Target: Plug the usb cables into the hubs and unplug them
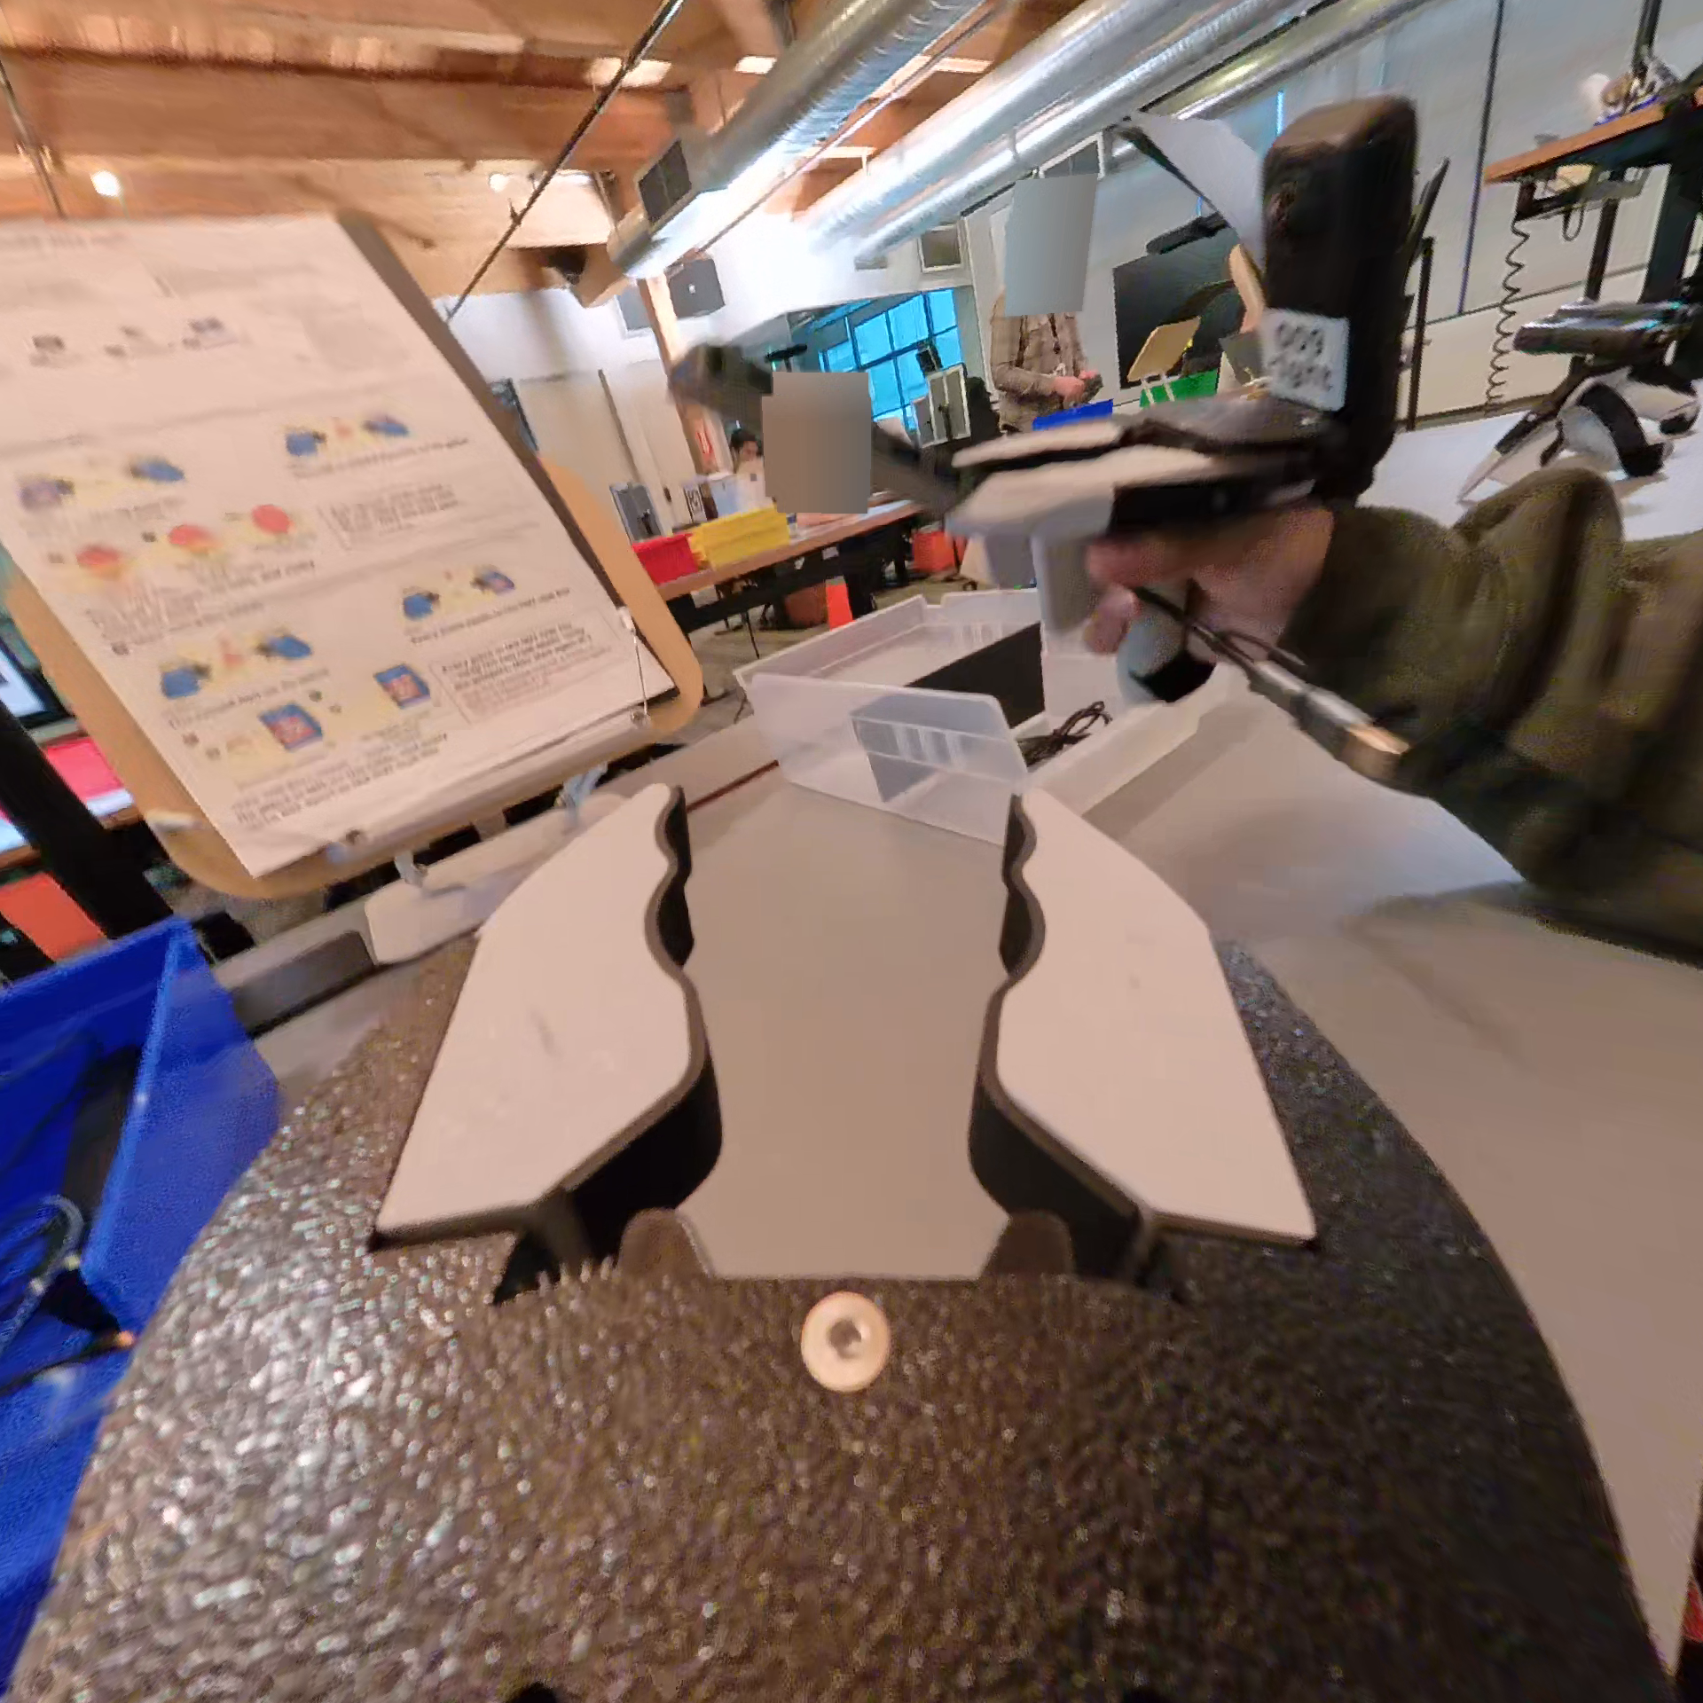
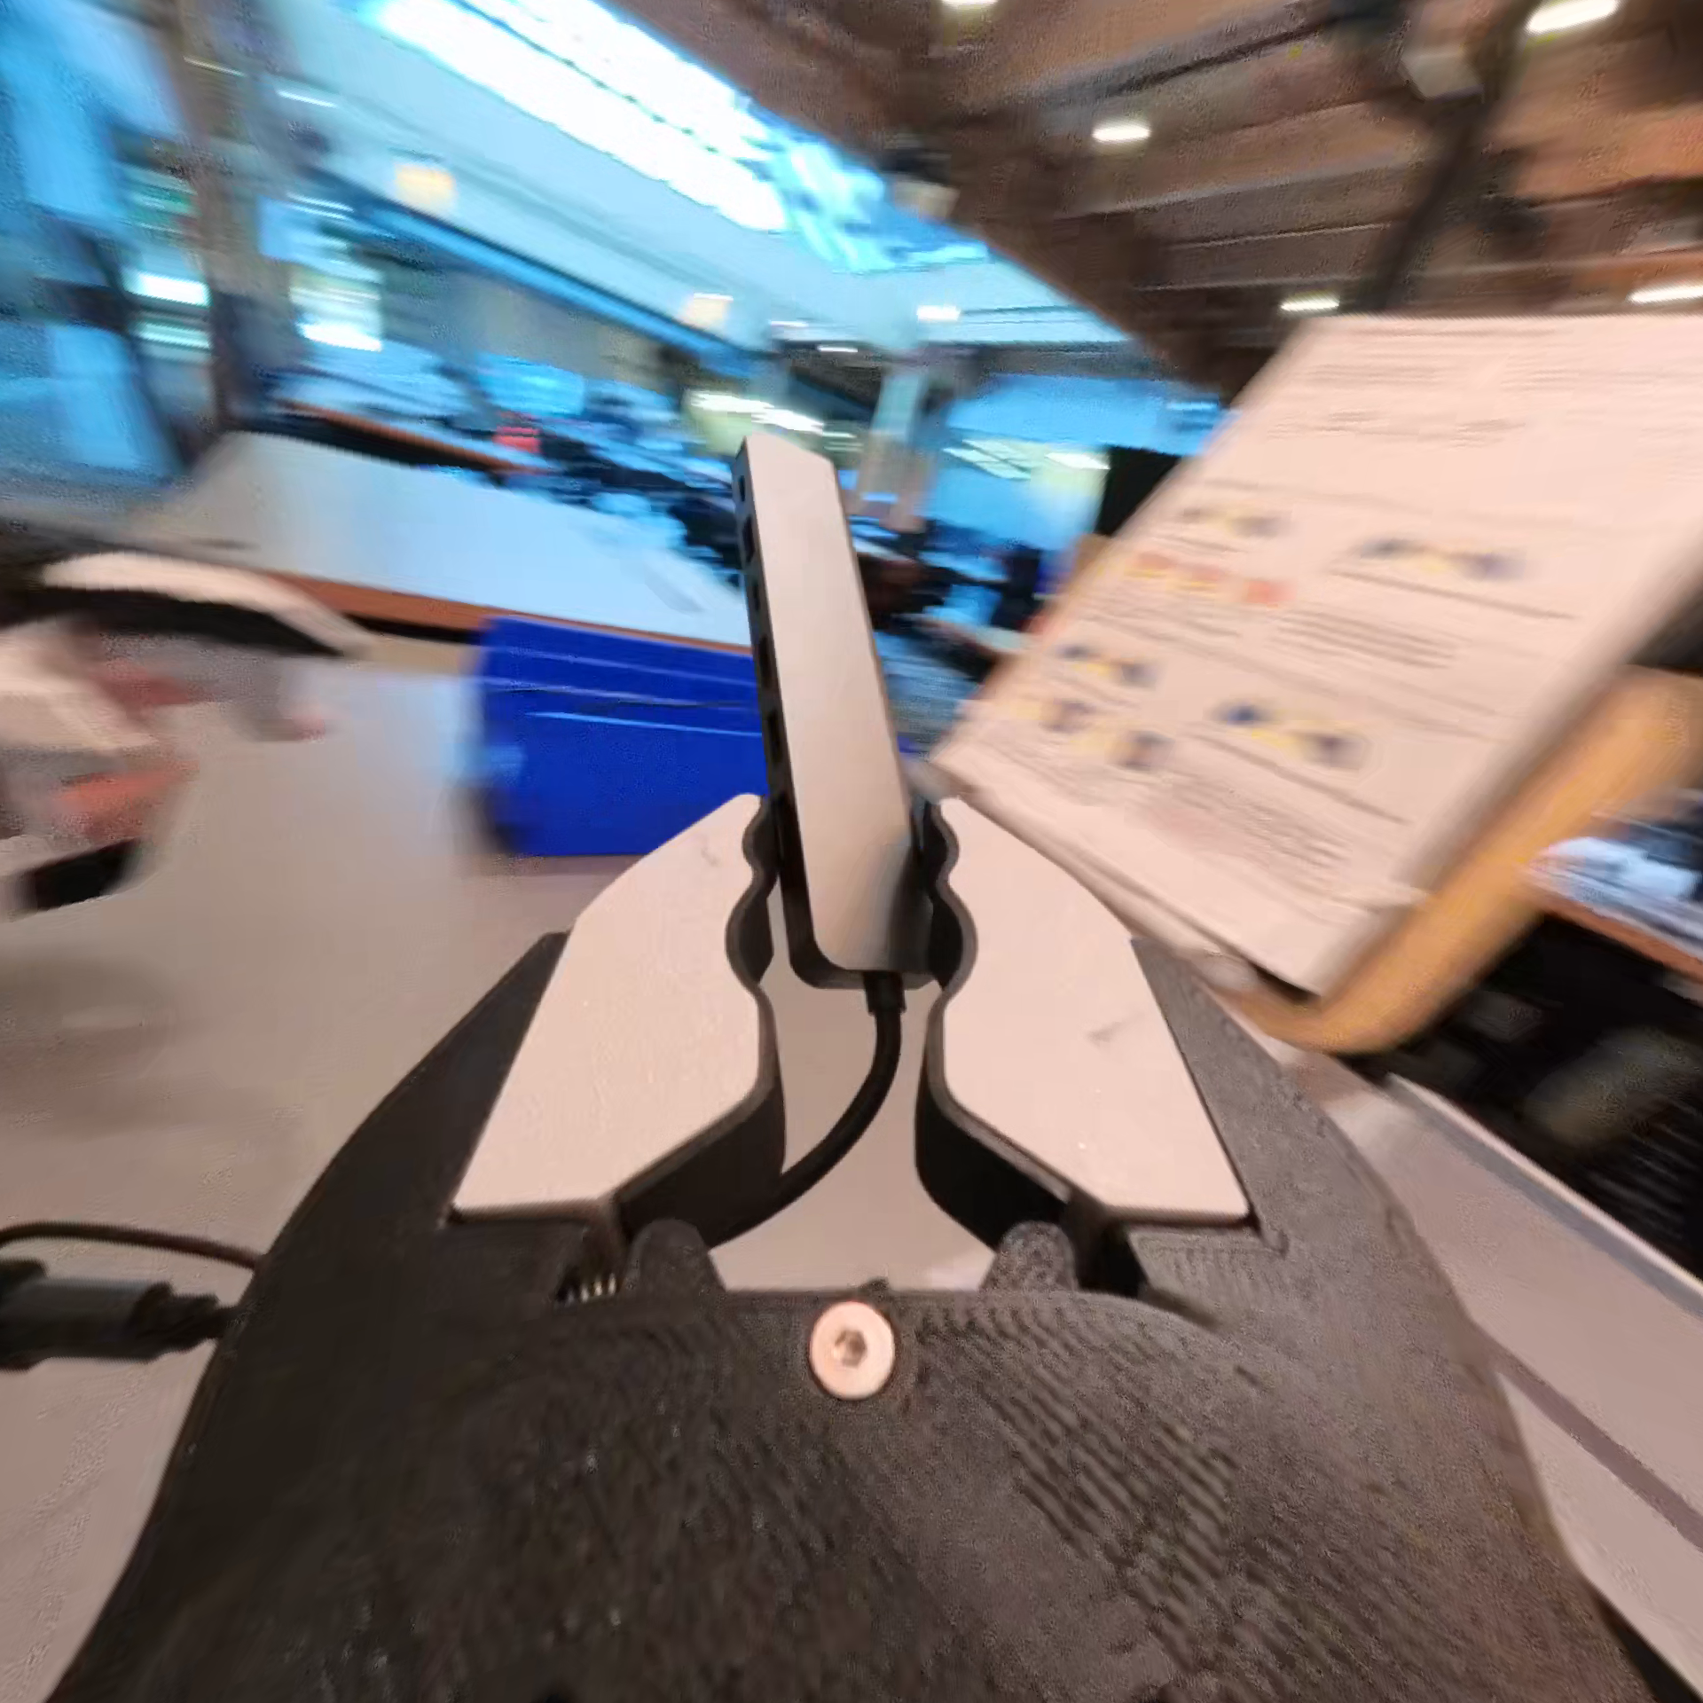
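- left gripper (image 1: 843,931) spread, holding nothing; clear box (image 1: 885,737) just ahead, contents unclear
- blue bin (image 1: 111,1106) to its left, dark cables inside
- right gripper (image 2: 843,885) pinches hub (image 2: 820,719) upright, its cable (image 2: 866,1087) trailing back between the fingers

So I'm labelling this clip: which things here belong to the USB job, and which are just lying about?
Job:
grey hub, clamped in right gripper
its black cable
left gripper, open

Lying about:
blue bin
instruction sheet
clear plastic box
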The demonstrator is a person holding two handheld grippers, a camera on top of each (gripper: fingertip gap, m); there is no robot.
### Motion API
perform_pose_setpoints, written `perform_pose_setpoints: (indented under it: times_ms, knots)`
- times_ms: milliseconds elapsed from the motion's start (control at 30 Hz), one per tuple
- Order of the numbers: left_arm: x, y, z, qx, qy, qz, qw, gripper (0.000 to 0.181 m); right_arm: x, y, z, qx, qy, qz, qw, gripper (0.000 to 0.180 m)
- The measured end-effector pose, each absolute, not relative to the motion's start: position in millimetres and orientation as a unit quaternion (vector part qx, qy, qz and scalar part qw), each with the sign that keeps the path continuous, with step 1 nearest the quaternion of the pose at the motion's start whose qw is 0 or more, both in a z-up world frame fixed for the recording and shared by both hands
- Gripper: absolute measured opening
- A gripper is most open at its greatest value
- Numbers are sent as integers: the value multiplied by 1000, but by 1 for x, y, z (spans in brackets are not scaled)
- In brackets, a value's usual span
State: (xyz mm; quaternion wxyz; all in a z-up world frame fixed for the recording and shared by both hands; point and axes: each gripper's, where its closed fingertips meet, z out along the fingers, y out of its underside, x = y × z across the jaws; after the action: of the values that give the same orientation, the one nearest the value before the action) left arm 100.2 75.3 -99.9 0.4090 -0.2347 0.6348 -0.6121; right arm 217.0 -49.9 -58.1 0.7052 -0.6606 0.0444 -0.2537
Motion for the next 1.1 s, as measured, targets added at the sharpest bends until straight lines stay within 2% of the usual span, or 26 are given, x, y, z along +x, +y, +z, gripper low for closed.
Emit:
perform_pose_setpoints:
  times_ms: [100, 300, 400, 500, 733, 1000, 1100]
  knots:
    - [104, 83, -121, -264, 634, -615, 388, 61, 267, -110, -45, -642, 146, -373, 654, 30]
    - [110, 87, -139, -294, 622, -632, 357, 54, 367, -193, 16, -602, 140, -610, 495, 30]
    - [112, 84, -142, -299, 615, -641, 348, 52, 416, -217, 43, -579, 150, -659, 456, 30]
    - [115, 81, -145, -297, 616, -639, 352, 50, 453, -224, 30, -588, 133, -692, 397, 30]
    - [119, 81, -150, -286, 636, -618, 363, 48, 472, -200, -89, -714, 52, -630, 300, 30]
    - [122, 83, -153, -291, 634, -620, 360, 47, 447, -183, -109, -800, -62, -517, 297, 30]
    - [122, 84, -152, -291, 632, -622, 359, 47, 444, -196, -129, -855, -62, -449, 254, 32]
